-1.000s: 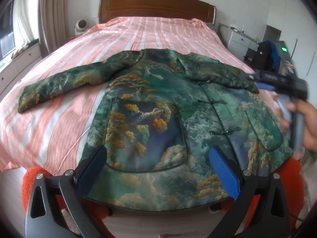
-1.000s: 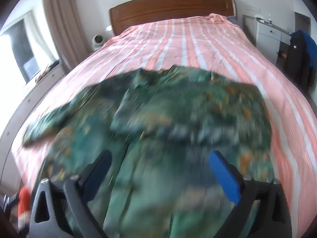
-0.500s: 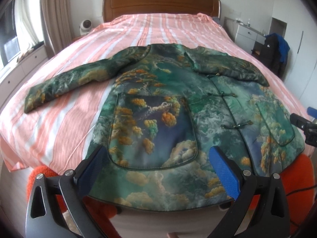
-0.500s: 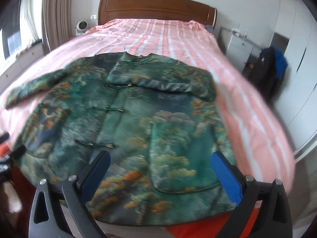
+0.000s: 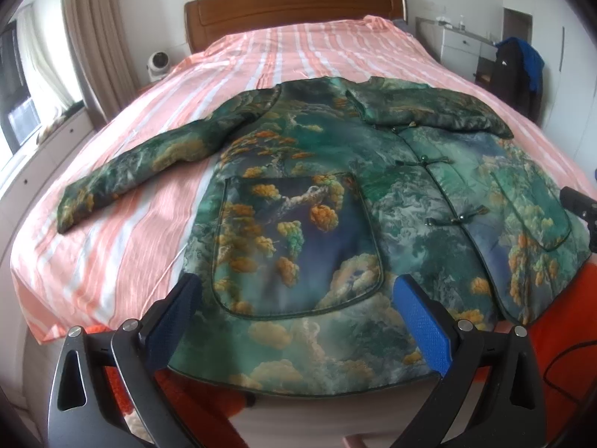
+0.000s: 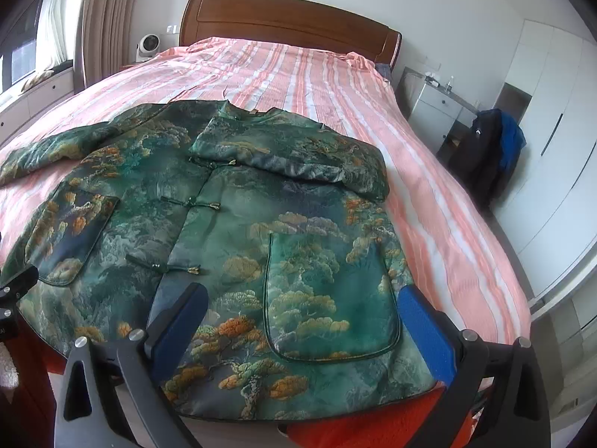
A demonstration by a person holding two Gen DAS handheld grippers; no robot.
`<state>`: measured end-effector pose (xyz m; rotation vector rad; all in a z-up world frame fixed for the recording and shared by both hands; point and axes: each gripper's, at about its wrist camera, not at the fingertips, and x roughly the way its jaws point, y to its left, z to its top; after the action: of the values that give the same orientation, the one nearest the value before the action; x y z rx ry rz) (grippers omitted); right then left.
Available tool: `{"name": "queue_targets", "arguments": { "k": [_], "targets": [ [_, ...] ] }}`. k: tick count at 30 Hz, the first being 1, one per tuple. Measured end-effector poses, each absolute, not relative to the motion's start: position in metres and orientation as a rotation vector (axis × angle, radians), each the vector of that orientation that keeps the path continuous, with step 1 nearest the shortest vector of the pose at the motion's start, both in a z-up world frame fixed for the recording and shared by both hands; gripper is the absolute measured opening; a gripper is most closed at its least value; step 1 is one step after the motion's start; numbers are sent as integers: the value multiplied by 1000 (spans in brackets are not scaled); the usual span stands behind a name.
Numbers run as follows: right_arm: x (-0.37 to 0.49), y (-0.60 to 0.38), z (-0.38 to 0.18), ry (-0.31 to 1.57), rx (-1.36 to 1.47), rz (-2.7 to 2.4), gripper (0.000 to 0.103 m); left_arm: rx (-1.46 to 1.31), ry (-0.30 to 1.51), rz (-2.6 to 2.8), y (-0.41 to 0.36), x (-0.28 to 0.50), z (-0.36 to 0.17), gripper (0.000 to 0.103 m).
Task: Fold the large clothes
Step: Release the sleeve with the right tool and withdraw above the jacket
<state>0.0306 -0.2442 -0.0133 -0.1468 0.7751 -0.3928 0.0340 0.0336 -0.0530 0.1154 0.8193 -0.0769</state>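
- The jacket (image 5: 335, 201) lies face-up and buttoned on the striped bed (image 5: 283, 48), hem toward the foot and collar at 12 o'clock. One sleeve (image 6: 298, 156) is already folded across the chest; the other sleeve (image 5: 149, 164) lies stretched out toward 9 o'clock on the sheet.
- Judged from this, the fold is in its early stage: one sleeve in, one sleeve out, body unfolded.
- The next move likely calls for reaching the outstretched sleeve near its cuff, pinching the thick padded cloth and carrying it across the chest to match the first. The fabric looks bulky and slick, so a deep bite seems wise.
- The left gripper (image 5: 298, 321) hovers over the hem by the big patch pocket (image 5: 298, 246); its blue fingers (image 5: 421, 321) stand wide apart, holding nothing, and contact with the cloth is not evident.
- The right gripper (image 6: 298, 328) hangs above the other pocket (image 6: 328, 298) at the hem; its fingers (image 6: 425, 332) are likewise spread wide and empty.
- Something orange-red (image 6: 365, 422) lies below the hem at 6 o'clock.
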Motion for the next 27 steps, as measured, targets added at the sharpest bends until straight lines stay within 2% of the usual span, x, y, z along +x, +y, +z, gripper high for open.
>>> {"name": "queue_targets", "arguments": {
  "k": [27],
  "targets": [
    [26, -234, -13, 760, -212, -414, 101, 153, 829, -107, 28, 28, -54, 102]
  ]
}}
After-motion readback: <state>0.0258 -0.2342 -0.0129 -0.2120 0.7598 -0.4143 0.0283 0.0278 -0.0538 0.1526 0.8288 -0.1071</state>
